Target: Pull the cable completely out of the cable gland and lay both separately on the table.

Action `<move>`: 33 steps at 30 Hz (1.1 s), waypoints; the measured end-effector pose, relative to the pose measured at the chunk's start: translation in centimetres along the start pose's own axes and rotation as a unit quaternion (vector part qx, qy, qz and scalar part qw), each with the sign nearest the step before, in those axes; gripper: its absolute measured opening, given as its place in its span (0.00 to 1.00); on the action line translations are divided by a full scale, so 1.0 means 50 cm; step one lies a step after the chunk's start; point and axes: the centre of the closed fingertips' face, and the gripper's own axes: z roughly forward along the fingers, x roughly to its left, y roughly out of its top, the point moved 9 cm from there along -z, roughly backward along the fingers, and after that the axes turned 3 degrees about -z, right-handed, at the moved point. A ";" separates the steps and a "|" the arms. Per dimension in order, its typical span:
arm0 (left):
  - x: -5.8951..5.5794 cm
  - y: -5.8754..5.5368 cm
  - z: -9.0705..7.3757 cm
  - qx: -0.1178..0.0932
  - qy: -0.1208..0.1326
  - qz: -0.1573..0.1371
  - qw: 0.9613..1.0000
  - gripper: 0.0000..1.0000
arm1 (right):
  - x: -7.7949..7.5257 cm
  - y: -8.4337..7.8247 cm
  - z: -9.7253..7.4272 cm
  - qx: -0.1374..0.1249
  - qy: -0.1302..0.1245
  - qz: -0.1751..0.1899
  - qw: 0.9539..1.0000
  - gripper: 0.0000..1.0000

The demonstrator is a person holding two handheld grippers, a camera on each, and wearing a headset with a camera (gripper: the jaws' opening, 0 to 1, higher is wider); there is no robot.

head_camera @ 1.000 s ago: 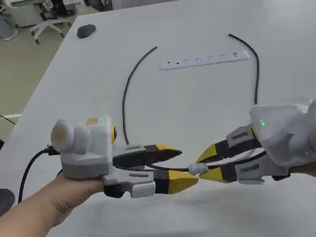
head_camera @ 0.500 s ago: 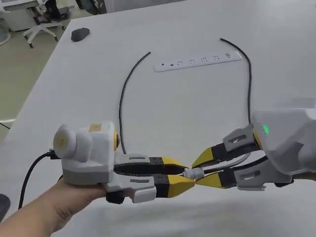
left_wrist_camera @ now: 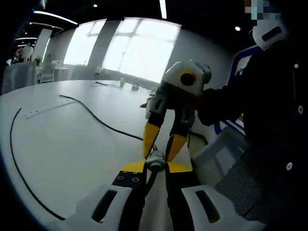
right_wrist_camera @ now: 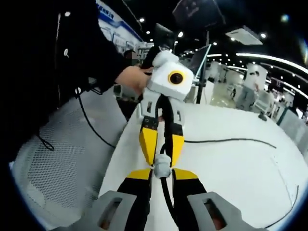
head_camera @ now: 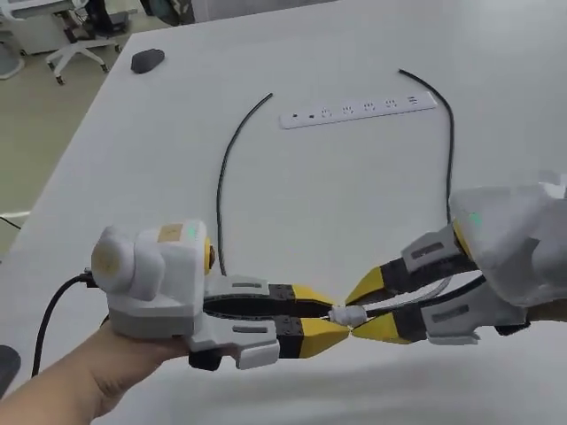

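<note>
over a white office table (head_camera: 354,195), the gland (head_camera: 347,314) is clamped by the right gripper (head_camera: 361,310), the cable (head_camera: 221,195) by the left gripper (head_camera: 330,319); its middle is hidden behind jaws.

White tabletop (head_camera: 159,177) over pale floor (head_camera: 35,124); a chair base (head_camera: 75,44) beyond its corner; bright windows (left_wrist_camera: 130,48); ceiling lights (right_wrist_camera: 262,57).
</note>
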 end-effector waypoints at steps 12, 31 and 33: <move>-0.014 0.010 0.000 0.019 -0.010 0.085 0.996 0.15 | -0.007 -0.006 -0.003 -0.015 0.051 0.101 0.993 0.08; 0.001 0.002 0.004 0.010 0.006 -0.027 1.000 0.15 | 0.010 -0.001 -0.002 0.023 -0.020 -0.060 0.998 0.07; 0.003 0.002 0.003 0.007 0.006 -0.050 0.999 0.15 | 0.011 -0.002 -0.001 0.027 -0.030 -0.094 0.995 0.07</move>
